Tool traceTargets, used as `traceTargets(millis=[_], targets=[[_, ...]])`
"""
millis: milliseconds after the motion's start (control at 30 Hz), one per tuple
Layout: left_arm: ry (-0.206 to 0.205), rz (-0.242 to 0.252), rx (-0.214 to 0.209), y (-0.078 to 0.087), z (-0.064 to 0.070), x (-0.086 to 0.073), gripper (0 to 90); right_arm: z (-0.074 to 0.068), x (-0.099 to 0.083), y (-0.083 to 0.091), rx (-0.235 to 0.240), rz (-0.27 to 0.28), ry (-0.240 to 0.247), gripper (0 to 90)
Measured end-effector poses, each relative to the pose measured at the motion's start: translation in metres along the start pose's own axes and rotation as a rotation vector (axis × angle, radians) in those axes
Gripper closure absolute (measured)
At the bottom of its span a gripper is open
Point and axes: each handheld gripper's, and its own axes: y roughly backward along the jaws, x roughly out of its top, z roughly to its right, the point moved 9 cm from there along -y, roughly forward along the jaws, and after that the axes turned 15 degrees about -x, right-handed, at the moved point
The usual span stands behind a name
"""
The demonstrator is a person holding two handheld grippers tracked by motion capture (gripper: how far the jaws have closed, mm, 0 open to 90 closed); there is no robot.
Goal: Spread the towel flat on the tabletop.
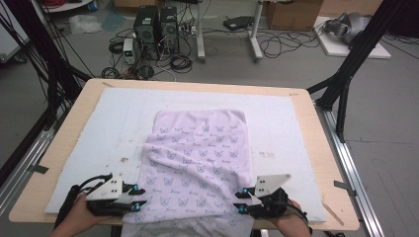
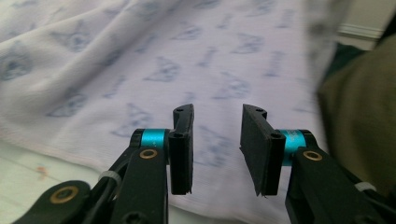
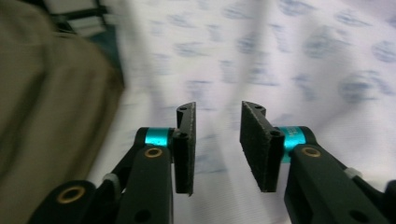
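A pale lilac towel (image 1: 197, 158) printed with small blue cat faces lies on the white mat, its near end hanging over the table's front edge. My left gripper (image 1: 139, 196) sits at the towel's near left edge, open, with the cloth (image 2: 187, 70) lying beyond its jaws. At the towel's near right edge my right gripper (image 1: 240, 202) is open too, and the printed cloth (image 3: 280, 56) lies under and past its jaws. Neither gripper holds anything. The towel is rumpled, with a diagonal fold across its middle.
A white foam mat (image 1: 99, 133) covers most of the wooden table (image 1: 321, 143). Black frame legs (image 1: 346, 74) stand at the right and left. Computer towers (image 1: 153, 29), cables and cardboard boxes sit on the floor behind. An olive garment (image 2: 359, 116) shows close to the near edge.
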Motion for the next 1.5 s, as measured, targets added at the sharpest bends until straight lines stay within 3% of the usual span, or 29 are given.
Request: traceTargets(millis=[100, 167, 200, 233, 300, 367, 400, 467, 500, 567, 667, 767, 833, 933, 967, 1067, 1133, 1200, 1267, 1333, 1400, 1433, 1467, 1500], targets=[[0.036, -0.059, -0.021, -0.013, -0.011, -0.008, 63.4, 0.008, -0.005, -0.019, -0.021, -0.053, 0.02, 62.4], [0.016, -0.058, -0.036, -0.017, -0.008, -0.011, 70.1, 0.009, -0.011, -0.029, -0.023, -0.085, 0.027, 65.1], [0.013, -0.058, -0.045, -0.017, -0.005, -0.012, 81.4, 0.009, -0.012, -0.032, -0.025, -0.076, 0.028, 68.7], [-0.002, -0.069, -0.039, -0.016, -0.003, -0.013, 86.8, 0.009, -0.012, -0.032, -0.017, -0.061, 0.014, 74.1], [-0.006, -0.085, -0.058, -0.013, 0.004, -0.015, 87.8, 0.006, -0.012, -0.031, 0.012, -0.051, 0.004, 86.7], [-0.018, -0.094, -0.091, -0.008, 0.016, -0.018, 88.1, 0.002, -0.013, -0.029, 0.021, -0.057, 0.028, 87.9], [-0.029, -0.086, -0.106, -0.005, 0.025, -0.018, 88.2, -0.008, -0.013, -0.024, 0.092, -0.069, 0.034, 88.0], [-0.054, -0.054, -0.127, 0.005, 0.04, -0.016, 87.8, -0.025, -0.006, -0.01, 0.137, -0.021, 0.072, 86.7], [-0.06, -0.035, -0.121, 0.009, 0.044, -0.014, 86.6, -0.029, -0.001, -0.002, 0.127, 0.013, 0.077, 83.8], [-0.048, -0.017, -0.081, 0.013, 0.039, -0.01, 73.5, -0.026, 0.007, 0.009, 0.085, 0.047, 0.065, 75.8], [-0.023, -0.014, -0.024, 0.009, 0.02, -0.005, 62.0, -0.008, 0.004, 0.001, -0.001, -0.007, 0.06, 66.2], [0.01, -0.046, -0.012, -0.003, 0.004, -0.007, 59.4, 0.0, -0.005, -0.017, 0.005, -0.051, 0.041, 63.6], [0.015, -0.087, -0.024, -0.013, 0.002, -0.013, 63.8, 0.001, -0.013, -0.028, 0.004, -0.089, 0.054, 64.9], [0.001, -0.071, -0.046, -0.014, 0.006, -0.015, 85.4, 0.003, -0.014, -0.028, 0.018, -0.055, 0.013, 81.1], [-0.003, -0.075, -0.047, -0.014, 0.008, -0.016, 87.1, 0.003, -0.014, -0.028, 0.029, -0.049, 0.02, 87.0], [-0.02, -0.097, -0.101, -0.009, 0.026, -0.02, 88.0, -0.006, -0.016, -0.022, 0.095, -0.062, 0.047, 88.2], [-0.032, -0.085, -0.101, -0.004, 0.035, -0.023, 86.8, -0.011, -0.014, -0.012, 0.087, -0.032, 0.062, 86.8], [-0.012, -0.083, -0.064, -0.003, 0.032, -0.026, 72.1, -0.011, -0.012, -0.005, 0.086, -0.009, 0.039, 76.7], [0.007, -0.077, -0.058, -0.005, 0.027, -0.026, 62.3, -0.007, -0.015, -0.007, 0.056, -0.04, 0.036, 67.1], [-0.004, -0.082, -0.058, -0.007, 0.026, -0.025, 71.0, -0.01, -0.02, -0.014, 0.073, -0.07, 0.042, 66.2], [-0.017, -0.091, -0.068, -0.009, 0.028, -0.023, 86.6, -0.012, -0.02, -0.018, 0.058, -0.055, 0.06, 71.3], [-0.019, -0.094, -0.074, -0.008, 0.029, -0.023, 87.6, -0.011, -0.02, -0.018, 0.05, -0.056, 0.049, 81.0], [-0.017, -0.1, -0.1, -0.007, 0.033, -0.024, 88.1, -0.012, -0.021, -0.018, 0.083, -0.06, 0.046, 87.6], [-0.02, -0.104, -0.123, -0.005, 0.038, -0.026, 88.2, -0.014, -0.021, -0.017, 0.091, -0.055, 0.059, 88.1]])
